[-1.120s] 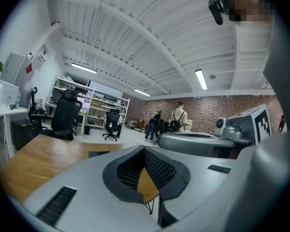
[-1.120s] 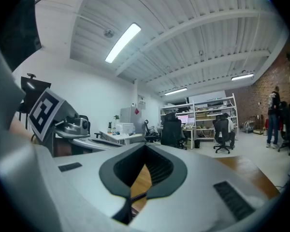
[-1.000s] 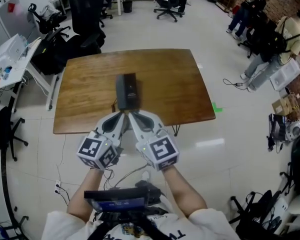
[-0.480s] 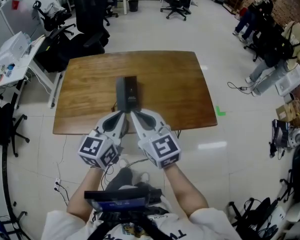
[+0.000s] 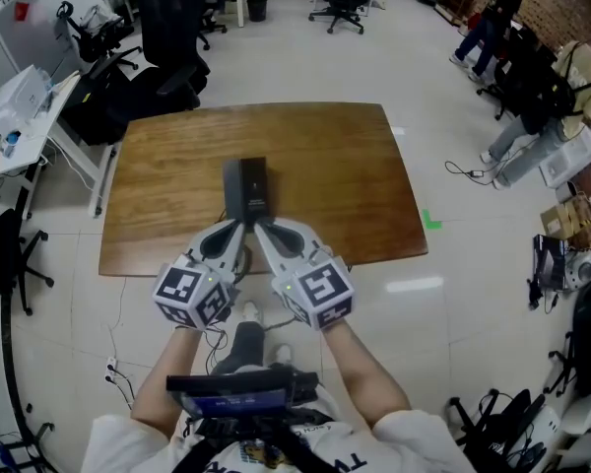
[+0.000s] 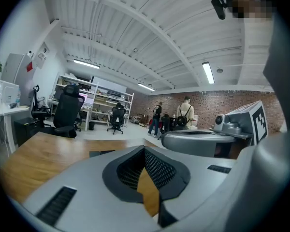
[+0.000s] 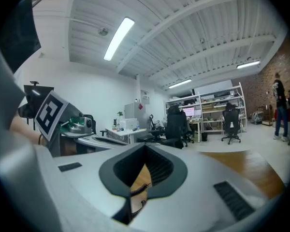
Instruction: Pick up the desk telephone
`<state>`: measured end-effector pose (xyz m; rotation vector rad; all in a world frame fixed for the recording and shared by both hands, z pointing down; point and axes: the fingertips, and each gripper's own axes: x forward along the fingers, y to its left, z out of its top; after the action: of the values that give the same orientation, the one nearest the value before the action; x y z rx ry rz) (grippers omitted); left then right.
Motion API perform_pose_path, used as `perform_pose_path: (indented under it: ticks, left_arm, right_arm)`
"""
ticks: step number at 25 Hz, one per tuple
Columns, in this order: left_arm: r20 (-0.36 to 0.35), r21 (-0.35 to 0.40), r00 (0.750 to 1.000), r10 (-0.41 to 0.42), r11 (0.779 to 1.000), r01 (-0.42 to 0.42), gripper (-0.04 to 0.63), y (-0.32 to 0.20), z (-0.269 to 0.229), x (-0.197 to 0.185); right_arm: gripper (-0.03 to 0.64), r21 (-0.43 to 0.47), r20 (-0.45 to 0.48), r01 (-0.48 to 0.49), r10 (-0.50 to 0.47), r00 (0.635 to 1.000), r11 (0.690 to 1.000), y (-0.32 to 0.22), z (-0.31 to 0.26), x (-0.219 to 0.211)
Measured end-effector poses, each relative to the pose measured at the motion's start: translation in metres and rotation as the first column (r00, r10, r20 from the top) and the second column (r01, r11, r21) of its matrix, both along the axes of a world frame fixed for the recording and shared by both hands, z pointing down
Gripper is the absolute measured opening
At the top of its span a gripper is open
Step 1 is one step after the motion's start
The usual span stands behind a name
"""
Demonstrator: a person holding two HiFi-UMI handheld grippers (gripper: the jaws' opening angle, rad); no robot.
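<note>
The dark desk telephone lies lengthwise in the middle of the wooden table. My left gripper and right gripper are side by side, tips just short of the phone's near end, above the table's front part. Both are shut and hold nothing. In the left gripper view, the left gripper points level over the table, with the phone's dark edge just beyond. Past the right gripper, a coiled cord shows through the gap under its jaws.
Black office chairs stand behind the table. A white desk with clutter is at the left. People and bags are at the far right. A green tape mark and a cable lie on the floor.
Both grippers have drifted a little together and sunk slightly, still shut at the phone's near end. The person's feet have come into view below the grippers.
</note>
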<state>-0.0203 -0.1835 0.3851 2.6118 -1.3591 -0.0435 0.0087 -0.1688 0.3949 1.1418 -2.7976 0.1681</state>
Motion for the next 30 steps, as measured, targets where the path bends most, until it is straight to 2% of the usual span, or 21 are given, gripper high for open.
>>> perform_pose_path:
  ticks: [5,6,7,10,15,16,17,24,26,28,30]
  left_arm:
    - [0.008,-0.034,1.000,-0.002,0.999,0.002,0.002,-0.023,0.016,-0.010]
    - [0.005,-0.044,1.000,-0.003,0.999,0.003,0.002,-0.027,0.020,-0.013]
    - [0.000,-0.055,1.000,-0.003,0.998,0.003,0.011,-0.032,0.024,-0.015]
    - [-0.012,-0.095,1.000,0.005,0.995,-0.006,0.104,-0.047,0.037,-0.022]
    - [-0.015,-0.163,1.000,0.009,0.987,-0.012,0.120,-0.069,0.063,-0.036]
    - [-0.020,-0.183,1.000,0.011,0.983,-0.015,0.170,-0.075,0.069,-0.039]
    - [-0.027,-0.202,1.000,0.011,0.979,-0.017,0.199,-0.080,0.075,-0.042]
    - [-0.065,-0.311,0.998,0.011,0.950,-0.030,0.199,-0.118,0.116,-0.060]
    - [-0.079,-0.353,0.997,0.014,0.935,-0.041,0.199,-0.127,0.132,-0.063]
    - [-0.097,-0.393,0.995,0.016,0.918,-0.053,0.201,-0.137,0.147,-0.066]
    - [-0.125,-0.426,0.992,0.014,0.902,-0.067,0.201,-0.149,0.159,-0.070]
  right_arm:
    - [0.006,-0.059,0.014,0.010,-0.010,1.000,0.998,-0.020,0.014,-0.009]
    - [0.031,-0.080,0.016,0.017,-0.015,1.000,0.997,-0.024,0.018,-0.011]
    - [0.077,-0.099,0.014,0.022,-0.021,1.000,0.995,-0.028,0.023,-0.013]
    - [0.092,-0.123,0.003,0.010,-0.010,1.000,0.992,-0.042,0.033,-0.014]
    - [0.097,-0.188,0.008,0.000,0.002,1.000,0.982,-0.062,0.055,-0.015]
    - [0.143,-0.207,0.012,0.001,0.001,1.000,0.978,-0.066,0.060,-0.015]
    - [0.161,-0.222,0.013,-0.001,0.004,1.000,0.975,-0.070,0.065,-0.014]
    - [0.161,-0.317,0.004,-0.033,0.036,0.999,0.948,-0.102,0.102,-0.005]
    - [0.163,-0.359,0.013,-0.032,0.039,0.999,0.933,-0.109,0.116,-0.002]
    - [0.221,-0.411,0.036,-0.020,0.038,0.999,0.911,-0.117,0.129,0.000]
    - [0.221,-0.457,0.067,-0.014,0.050,0.997,0.889,-0.128,0.140,0.002]
